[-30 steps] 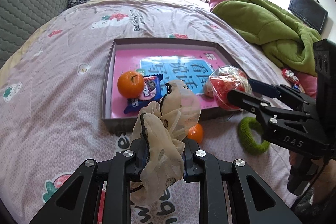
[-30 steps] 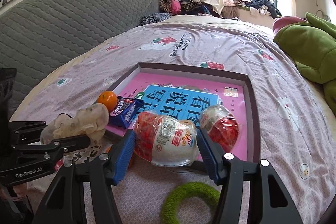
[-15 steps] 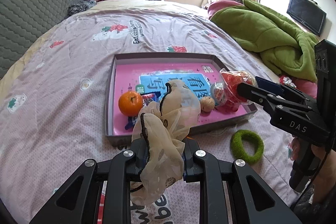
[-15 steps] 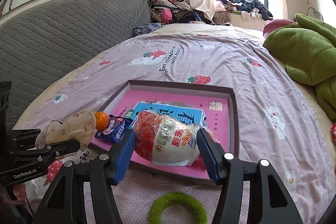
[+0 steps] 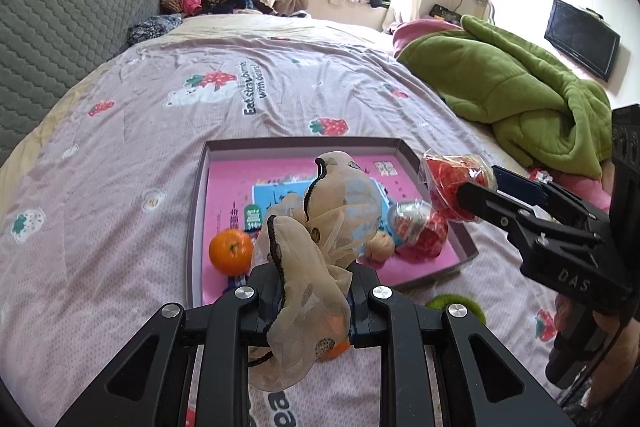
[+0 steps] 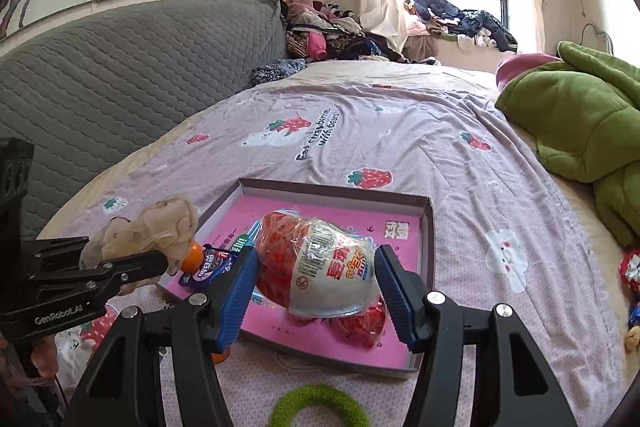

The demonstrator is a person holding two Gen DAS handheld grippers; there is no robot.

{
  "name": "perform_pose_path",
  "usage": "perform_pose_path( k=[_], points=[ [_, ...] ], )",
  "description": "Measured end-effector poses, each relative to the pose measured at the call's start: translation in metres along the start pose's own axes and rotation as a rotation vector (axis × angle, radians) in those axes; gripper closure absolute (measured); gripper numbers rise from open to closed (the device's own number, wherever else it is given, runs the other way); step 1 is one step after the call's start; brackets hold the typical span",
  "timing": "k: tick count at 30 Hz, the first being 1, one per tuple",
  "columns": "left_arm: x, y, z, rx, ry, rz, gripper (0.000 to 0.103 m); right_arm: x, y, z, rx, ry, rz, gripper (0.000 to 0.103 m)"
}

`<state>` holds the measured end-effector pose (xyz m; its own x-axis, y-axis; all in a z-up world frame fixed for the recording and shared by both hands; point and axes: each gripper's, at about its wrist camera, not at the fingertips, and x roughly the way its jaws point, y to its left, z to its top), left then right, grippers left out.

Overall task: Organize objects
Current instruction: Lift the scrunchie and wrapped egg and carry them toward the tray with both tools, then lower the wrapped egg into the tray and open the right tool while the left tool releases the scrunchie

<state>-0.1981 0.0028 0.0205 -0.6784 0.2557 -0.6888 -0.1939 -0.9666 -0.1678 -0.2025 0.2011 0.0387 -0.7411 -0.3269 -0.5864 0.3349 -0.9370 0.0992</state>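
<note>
Both loads raised clear of the bed since a second ago: scrunchie [image 5: 320, 223] clenched in left gripper [image 5: 312, 291], snack pack [image 6: 320, 263] grasped by right gripper [image 6: 316, 279], both now over the tray [image 6: 428, 223], ready for placing.

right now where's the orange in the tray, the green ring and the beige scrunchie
orange [image 5: 231, 251]: left wrist view, middle of its peel
green ring [image 6: 319, 407]: right wrist view, fuzzy top arc
beige scrunchie [image 5: 308, 267]: left wrist view, gauzy fold above the claw

A bed [image 5: 132, 147] is covered by a pale purple sheet printed with strawberries and bears. A shallow pink-lined box [image 6: 427, 227] is set on it near the front edge – a green fuzzy ring [image 6: 320, 407] lies just before it, and a green quilt [image 5: 516, 95] is heaped at the right.
</note>
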Motion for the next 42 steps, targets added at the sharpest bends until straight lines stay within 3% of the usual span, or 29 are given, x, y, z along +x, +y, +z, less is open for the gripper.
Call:
perform_pose_path(
  k=[18, 42],
  points=[
    [0.028, 0.002, 0.03, -0.012, -0.013, 0.032, 0.08, 0.016, 0.0, 0.016, -0.024, -0.024, 0.011, 0.043],
    [0.068, 0.003, 0.036, -0.002, 0.026, 0.081, 0.08, 0.048, -0.014, 0.023, -0.02, -0.026, 0.03, 0.043]
  ],
)
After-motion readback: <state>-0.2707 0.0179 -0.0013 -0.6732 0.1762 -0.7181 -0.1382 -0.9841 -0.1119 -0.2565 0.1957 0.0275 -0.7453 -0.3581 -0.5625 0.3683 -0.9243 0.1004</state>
